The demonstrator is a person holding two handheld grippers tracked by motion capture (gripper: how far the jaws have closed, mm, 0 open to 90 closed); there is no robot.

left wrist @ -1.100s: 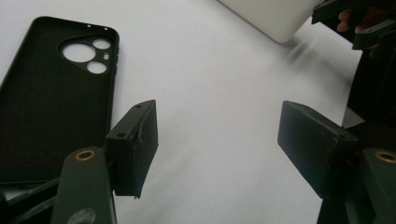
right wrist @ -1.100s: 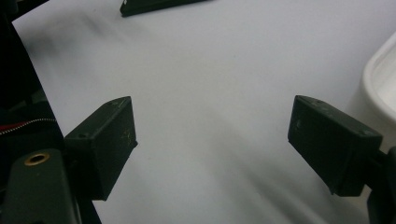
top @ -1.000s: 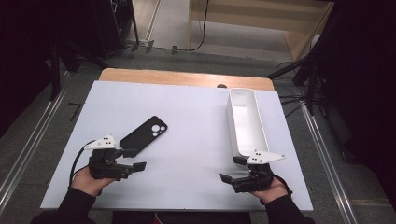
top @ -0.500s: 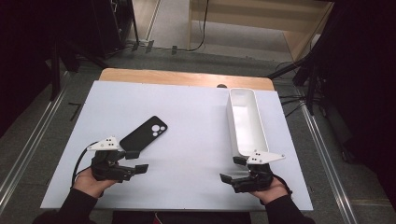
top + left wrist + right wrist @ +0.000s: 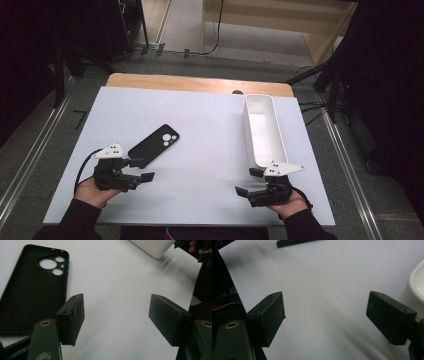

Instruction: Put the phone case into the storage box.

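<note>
On bench (image 5: 210, 130), phone case (image 5: 153, 145) lying untouched beside left gripper (image 5: 141, 169); both grippers gaping wide, empty; right gripper (image 5: 250, 181) resting near white tray (image 5: 280, 145); work barely beginning.

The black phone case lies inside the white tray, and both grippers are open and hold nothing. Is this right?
Not quite. The phone case is not in the tray; the high view shows it flat on the table, near the left gripper, far from the tray. The rest stands: the left gripper and the right gripper are open and hold nothing.
</note>
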